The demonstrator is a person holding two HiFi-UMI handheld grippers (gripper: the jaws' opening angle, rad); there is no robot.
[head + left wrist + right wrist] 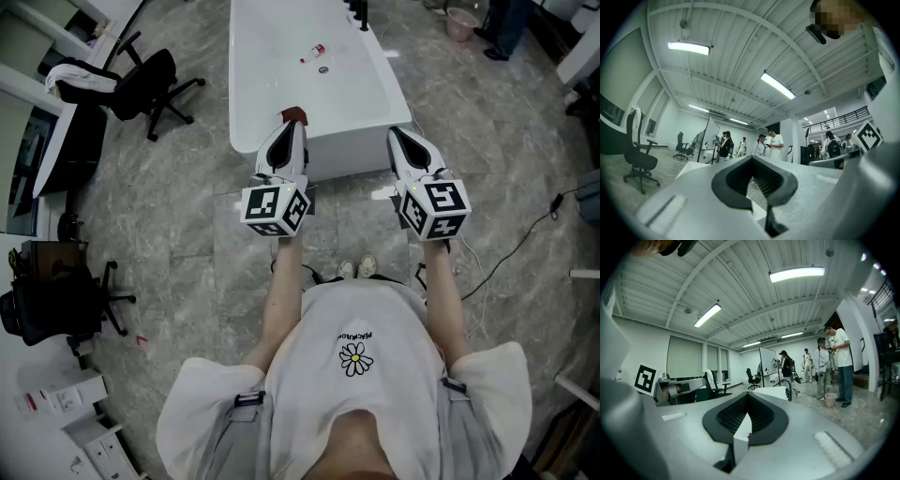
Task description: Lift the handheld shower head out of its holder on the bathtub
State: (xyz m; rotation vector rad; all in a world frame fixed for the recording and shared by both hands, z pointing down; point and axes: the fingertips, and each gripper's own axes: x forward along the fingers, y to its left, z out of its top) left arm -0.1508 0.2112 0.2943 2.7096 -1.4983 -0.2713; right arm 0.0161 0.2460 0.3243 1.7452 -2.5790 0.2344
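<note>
A white bathtub stands lengthwise ahead of me on the marble floor. Dark tap fittings rise at its far end; the shower head among them is too small to make out. The right gripper view shows a dark curved pipe on the tub's far rim. My left gripper hovers over the tub's near rim, jaws shut and empty. My right gripper is beside the near right corner, also shut and empty. In each gripper view the jaws meet at the tips with nothing between them.
A small red-and-white item and the drain lie in the tub. A black office chair and desks stand to the left. A pink bucket and a floor cable are on the right. People stand further back.
</note>
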